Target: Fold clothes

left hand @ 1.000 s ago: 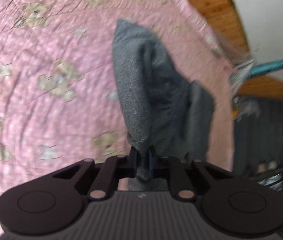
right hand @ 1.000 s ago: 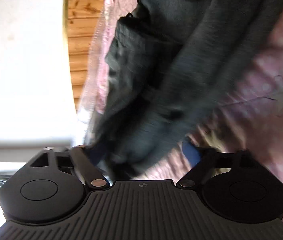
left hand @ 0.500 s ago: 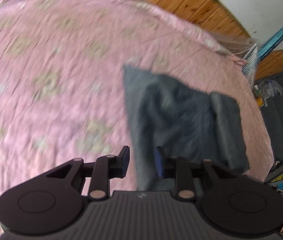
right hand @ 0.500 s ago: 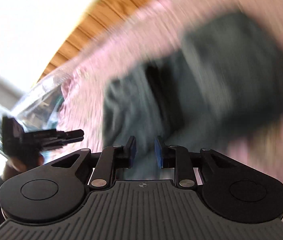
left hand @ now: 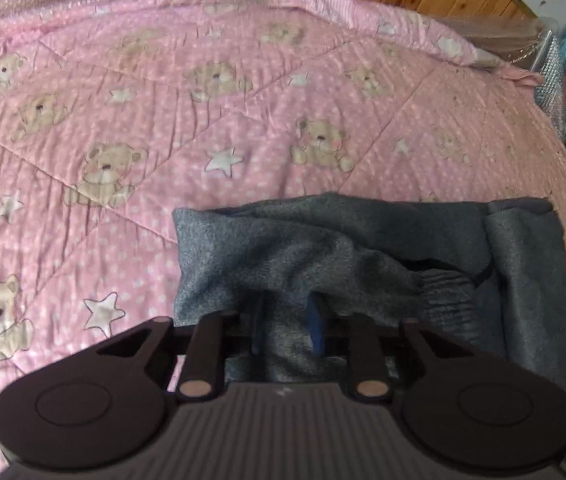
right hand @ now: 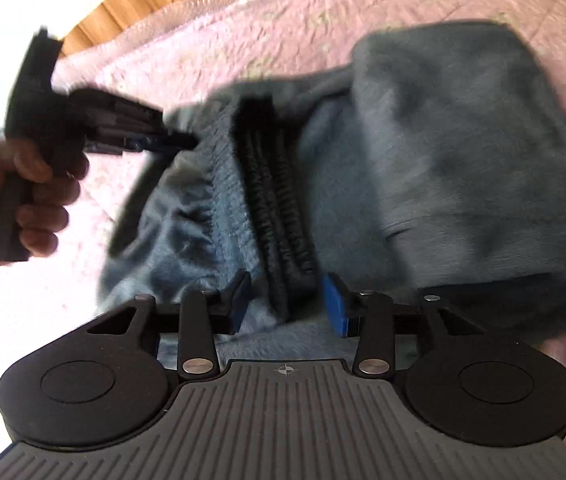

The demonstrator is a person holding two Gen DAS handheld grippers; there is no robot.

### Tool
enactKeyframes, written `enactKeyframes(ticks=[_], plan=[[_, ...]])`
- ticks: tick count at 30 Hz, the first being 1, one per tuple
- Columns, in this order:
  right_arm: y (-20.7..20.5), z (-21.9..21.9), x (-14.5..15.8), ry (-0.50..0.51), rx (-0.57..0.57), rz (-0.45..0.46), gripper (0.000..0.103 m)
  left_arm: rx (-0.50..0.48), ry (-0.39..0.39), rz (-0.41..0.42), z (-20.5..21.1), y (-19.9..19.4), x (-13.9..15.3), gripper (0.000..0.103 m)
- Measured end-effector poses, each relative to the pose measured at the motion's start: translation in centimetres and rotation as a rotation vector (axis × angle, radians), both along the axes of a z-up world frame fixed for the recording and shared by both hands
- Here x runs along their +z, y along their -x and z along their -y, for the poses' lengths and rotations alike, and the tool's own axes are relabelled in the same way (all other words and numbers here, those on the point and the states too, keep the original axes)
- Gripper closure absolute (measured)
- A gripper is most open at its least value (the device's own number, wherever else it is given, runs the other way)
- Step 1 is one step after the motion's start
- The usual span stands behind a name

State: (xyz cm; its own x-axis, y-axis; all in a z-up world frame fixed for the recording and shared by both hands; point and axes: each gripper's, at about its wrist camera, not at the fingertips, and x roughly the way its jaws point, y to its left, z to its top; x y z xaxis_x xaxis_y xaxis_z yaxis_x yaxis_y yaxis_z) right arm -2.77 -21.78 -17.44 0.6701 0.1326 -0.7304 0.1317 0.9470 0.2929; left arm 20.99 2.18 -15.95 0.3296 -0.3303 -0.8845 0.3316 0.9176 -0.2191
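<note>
On the pink teddy-bear quilt (left hand: 131, 128), the grey sweatpants (left hand: 323, 248) now lie doubled over, having been hung from the left gripper (left hand: 285, 326) a second ago. Both it and the right gripper (right hand: 287, 300) are now parted, nothing clamped, so one fold appears laid. No writing is legible.

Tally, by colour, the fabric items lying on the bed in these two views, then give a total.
Grey: 1, the dark grey fleece garment with a ribbed waistband
Pink: 1, the pink quilted blanket printed with teddy bears and stars
Total: 2
</note>
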Motion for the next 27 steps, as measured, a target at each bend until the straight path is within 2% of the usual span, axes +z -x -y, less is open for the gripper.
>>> enactKeyframes(ticks=[2,4,7,9,11,12,13,14,15,16,18,20,22,24,25,26,27], plan=[[1.4,2.4,1.2,-0.023,-0.044,0.021,0.044,0.019,0.025,0.026,0.2,1.2,2.0,0.073],[2.6,5.1,1.8,-0.023,-0.112,0.035,0.044,0.016,0.068,0.048,1.1,2.8,3.7,0.072],[3.4,10.2,0.6,0.042,-0.279,0.025,0.045,-0.077,0.164,0.017,4.5,4.8,4.5,0.067],[2.7,11.9,-0.5,0.02,-0.29,0.022,0.049,-0.113,0.156,0.022,6.4,5.5,4.0,0.065],[1.4,11.8,-2.2,-0.012,-0.206,-0.037,0.053,-0.118,0.125,0.017,7.7,5.6,3.0,0.066],[0.7,11.5,-3.5,-0.014,-0.16,-0.106,0.054,-0.098,0.107,-0.008,7.7,5.2,2.1,0.066],[0.6,11.2,-4.3,0.018,-0.125,-0.155,0.054,-0.076,0.093,-0.029,7.4,4.8,1.6,0.066],[1.0,10.9,-4.5,0.069,-0.095,-0.17,0.049,-0.057,0.081,-0.038,6.9,4.4,1.3,0.067],[1.4,10.6,-4.7,0.119,-0.066,-0.185,0.049,-0.046,0.079,-0.032,6.3,4.2,1.5,0.066],[1.5,10.2,-4.1,0.14,-0.05,-0.174,0.05,-0.038,0.08,-0.021,5.7,4.2,2.0,0.063],[1.3,9.2,-1.9,0.14,-0.04,-0.114,0.058,-0.012,0.019,0.011,4.6,4.4,3.0,0.056],[1.2,8.2,0.3,0.139,-0.029,-0.053,0.059,0.016,-0.055,0.036,3.6,4.9,3.7,0.054],[1.0,7.2,2.5,0.138,-0.019,0.007,0.059,0.042,-0.092,0.028,2.6,5.1,3.7,0.054],[-0.8,4.3,4.3,0.086,0.099,0.068,0.055,0.064,-0.112,0.021,1.9,5.0,3.4,0.054],[-2.1,2.5,4.6,0.032,0.166,0.075,0.046,0.075,-0.121,0.019,1.6,5.0,3.3,0.054],[-3.4,0.7,4.3,-0.003,0.208,0.067,0.039,0.079,-0.123,0.021,1.2,4.9,3.1,0.054],[-4.7,-0.8,3.6,-0.02,0.237,0.053,0.039,0.08,-0.121,0.025,0.9,4.7,3.0,0.054]])
